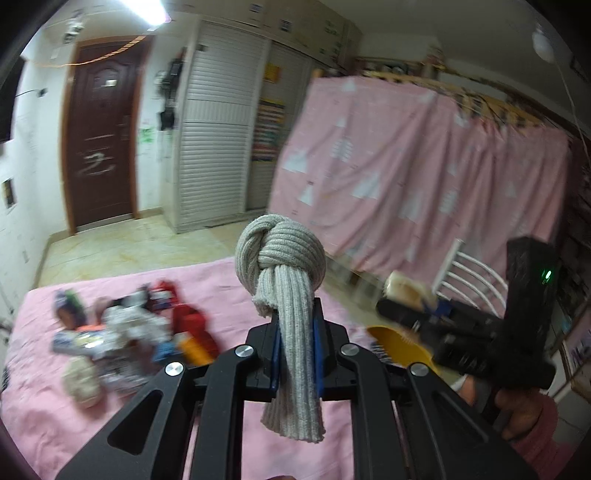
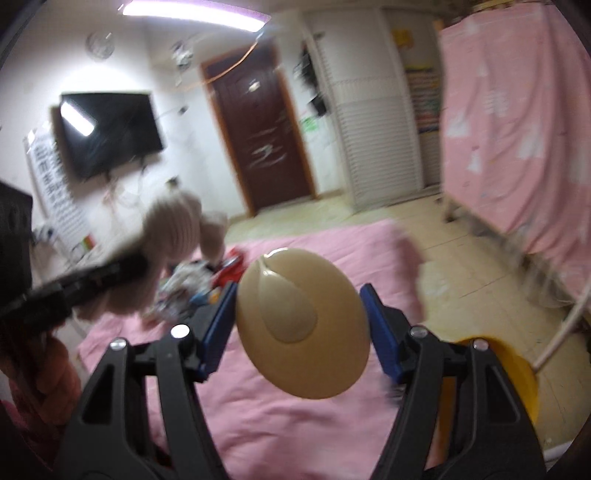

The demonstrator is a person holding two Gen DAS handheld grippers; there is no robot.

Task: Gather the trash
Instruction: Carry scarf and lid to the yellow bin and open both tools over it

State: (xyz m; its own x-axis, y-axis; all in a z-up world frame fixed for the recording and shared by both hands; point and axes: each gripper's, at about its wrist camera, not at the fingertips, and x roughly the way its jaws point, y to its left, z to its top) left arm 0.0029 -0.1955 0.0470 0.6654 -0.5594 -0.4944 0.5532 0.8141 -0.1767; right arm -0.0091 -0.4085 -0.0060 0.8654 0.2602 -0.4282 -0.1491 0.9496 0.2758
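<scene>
Pink-sheeted bed [image 1: 229,280]: trash pile [image 1: 122,332] at left of frame. Left claw [image 1: 297,354] clamped on knotted grey sock [image 1: 284,266]; right claw [image 2: 301,317] grips beige disc [image 2: 303,325]. Yellow bin [image 2: 513,373] lower right; release squarely over it.

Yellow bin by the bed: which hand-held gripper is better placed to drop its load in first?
Probably the right hand-held gripper: the yellow bin sits just beside it, and it holds the tan disc. The left, clamping the knotted sock, is farther off.

A ceiling strip light [image 2: 195,13] glares overhead; both fisheye views bend at dark edges and smear with motion blur.
</scene>
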